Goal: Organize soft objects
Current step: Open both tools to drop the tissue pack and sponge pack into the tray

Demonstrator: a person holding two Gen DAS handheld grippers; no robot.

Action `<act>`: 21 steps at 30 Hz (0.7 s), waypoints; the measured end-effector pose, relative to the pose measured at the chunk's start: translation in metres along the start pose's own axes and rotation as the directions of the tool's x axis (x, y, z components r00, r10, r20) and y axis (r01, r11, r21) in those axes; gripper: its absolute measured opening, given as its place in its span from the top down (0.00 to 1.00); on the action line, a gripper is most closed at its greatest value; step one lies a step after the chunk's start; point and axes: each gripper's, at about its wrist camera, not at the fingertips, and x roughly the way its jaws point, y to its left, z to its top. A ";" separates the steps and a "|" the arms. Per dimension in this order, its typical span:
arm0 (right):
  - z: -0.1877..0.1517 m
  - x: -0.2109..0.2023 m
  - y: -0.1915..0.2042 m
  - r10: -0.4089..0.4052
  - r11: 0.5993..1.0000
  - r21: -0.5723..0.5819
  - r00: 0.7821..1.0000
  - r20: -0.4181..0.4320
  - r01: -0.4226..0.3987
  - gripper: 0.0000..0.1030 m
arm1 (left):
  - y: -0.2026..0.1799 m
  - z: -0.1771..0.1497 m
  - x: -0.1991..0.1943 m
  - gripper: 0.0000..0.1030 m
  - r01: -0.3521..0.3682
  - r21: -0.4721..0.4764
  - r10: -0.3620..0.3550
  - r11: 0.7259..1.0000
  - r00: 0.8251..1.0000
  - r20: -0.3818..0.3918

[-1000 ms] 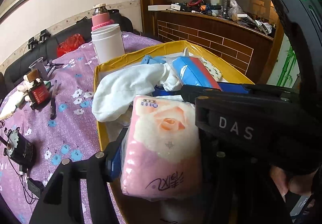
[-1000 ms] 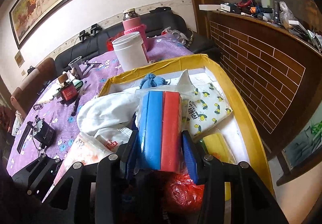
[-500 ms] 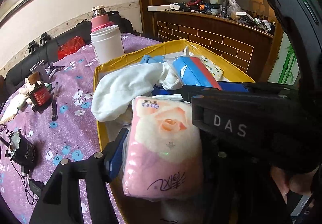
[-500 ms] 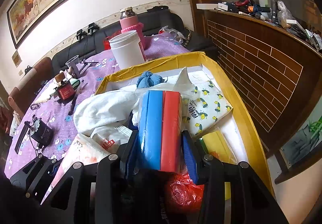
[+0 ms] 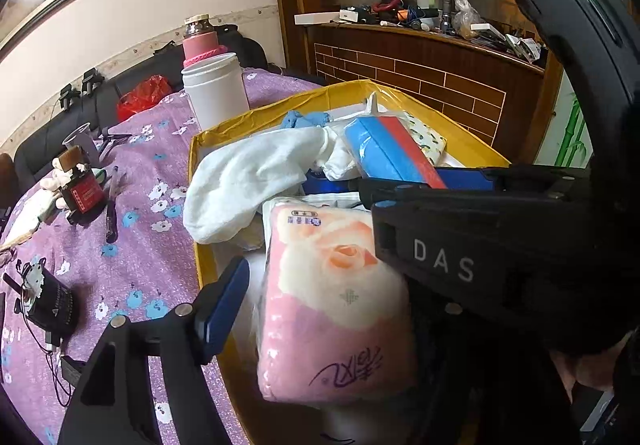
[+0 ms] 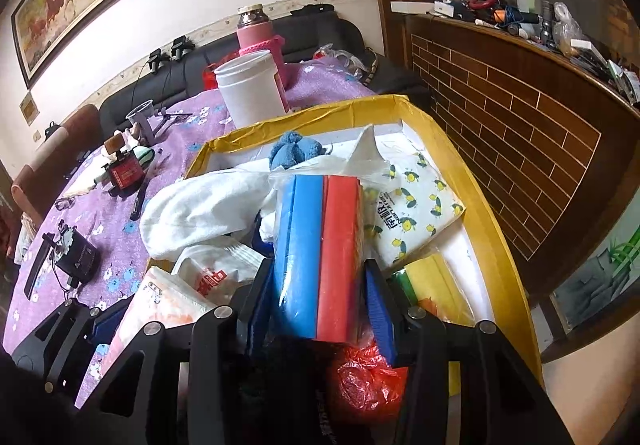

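Note:
My right gripper [image 6: 318,285] is shut on a wrapped blue and red sponge pack [image 6: 320,245] and holds it over the yellow box [image 6: 480,189]. The pack also shows in the left wrist view [image 5: 392,157]. A pink rose-print tissue pack [image 5: 336,305] sits between the jaws of my left gripper [image 5: 308,281]. The left blue pad [image 5: 224,301] stands apart from the pack; the right finger is hidden behind the other gripper's body. In the box lie a white cloth [image 6: 208,209], a blue knitted thing [image 6: 294,151], a lemon-print pack [image 6: 416,221] and a yellow sponge [image 6: 432,281].
A white jar [image 6: 252,89] and a pink flask [image 6: 256,29] stand behind the box on the purple flowered tablecloth [image 5: 132,245]. A red box [image 5: 82,193], pens and a black device [image 5: 44,297] lie to the left. A brick-pattern counter [image 6: 520,133] runs along the right.
The left pad of my left gripper has come away from the pink tissue pack, leaving a gap. The right gripper and its sponge pack have barely moved.

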 end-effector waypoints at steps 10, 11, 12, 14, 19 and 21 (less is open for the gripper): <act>-0.002 -0.058 0.002 -0.055 0.997 0.065 0.988 0.147 0.045 0.22 | -0.001 0.001 -0.006 0.11 0.000 -0.013 0.000 1.000 1.000 0.016; -0.003 -0.069 0.004 -0.077 0.996 0.064 0.981 0.176 0.067 0.19 | 0.000 0.001 -0.009 0.11 0.002 -0.018 -0.001 1.000 1.000 0.016; -0.006 -0.084 0.005 -0.108 0.993 0.066 0.971 0.212 0.096 0.16 | 0.002 0.002 -0.015 0.11 0.010 -0.026 -0.009 1.000 1.000 0.024; -0.010 -0.105 0.006 -0.143 0.989 0.080 0.955 0.258 0.126 0.13 | 0.006 0.001 -0.030 0.08 0.032 -0.039 -0.030 0.999 0.999 0.045; -0.034 -0.139 0.009 -0.186 0.979 0.138 0.935 0.301 0.150 0.06 | 0.016 -0.016 -0.072 0.04 0.110 -0.027 -0.108 0.994 0.991 0.077; -0.054 -0.144 0.012 -0.195 0.973 0.177 0.934 0.300 0.146 0.04 | 0.022 -0.032 -0.089 0.00 0.149 -0.006 -0.148 0.989 0.984 0.096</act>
